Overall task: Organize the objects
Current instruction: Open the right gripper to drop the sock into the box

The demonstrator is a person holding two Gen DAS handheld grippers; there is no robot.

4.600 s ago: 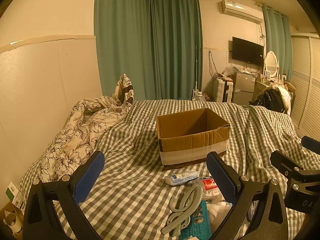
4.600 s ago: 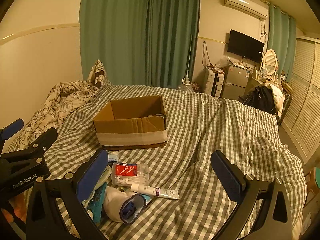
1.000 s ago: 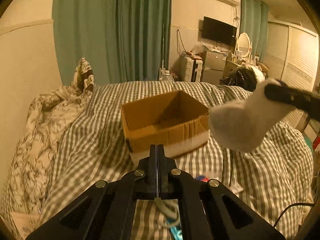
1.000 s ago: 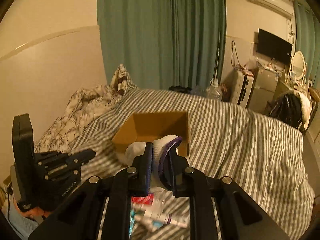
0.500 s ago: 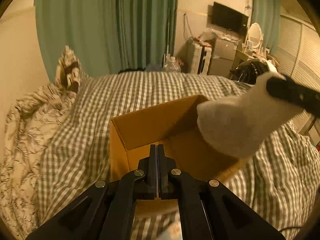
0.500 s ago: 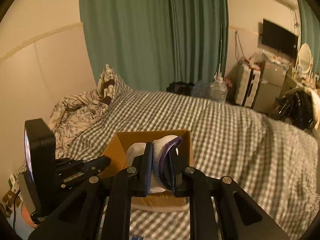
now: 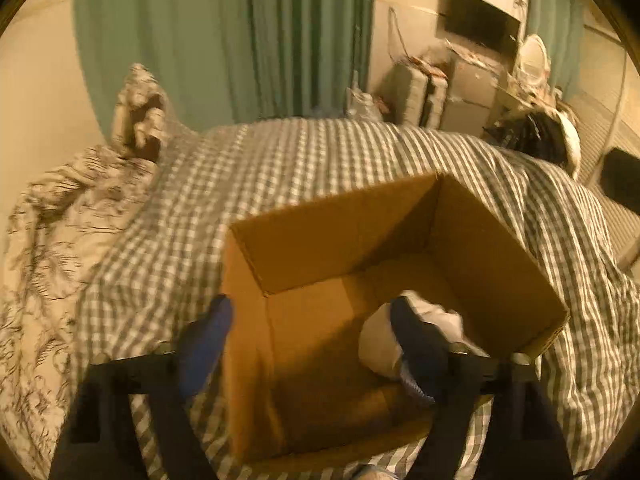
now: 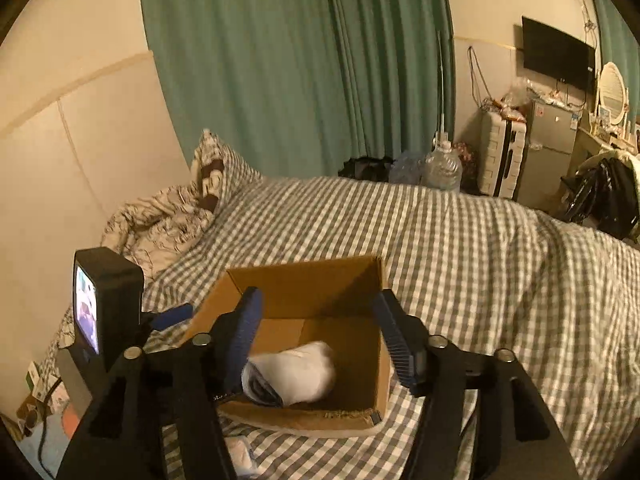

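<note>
An open cardboard box (image 7: 496, 248) (image 8: 304, 280) stands on the checked bed cover. A rolled white sock (image 8: 300, 368) lies on the box floor; it also shows in the left wrist view (image 7: 376, 344), partly behind a finger. My left gripper (image 7: 312, 344) is open and empty, over the box's near left corner. My right gripper (image 8: 320, 336) is open and empty, just above the box, with the sock below and between its fingers. The left gripper's body shows in the right wrist view (image 8: 108, 308), left of the box.
A crumpled floral duvet (image 7: 52, 232) lies at the left by the wall. Green curtains (image 8: 304, 60) hang behind the bed. Water bottles (image 8: 440, 168), a suitcase, a fridge and a TV (image 8: 556, 54) stand beyond the bed. Small items (image 8: 240, 454) lie in front of the box.
My right gripper has opened and the white sock has dropped from it into the box. My left gripper, shut before, has opened over the box. Both moved closer to the box.
</note>
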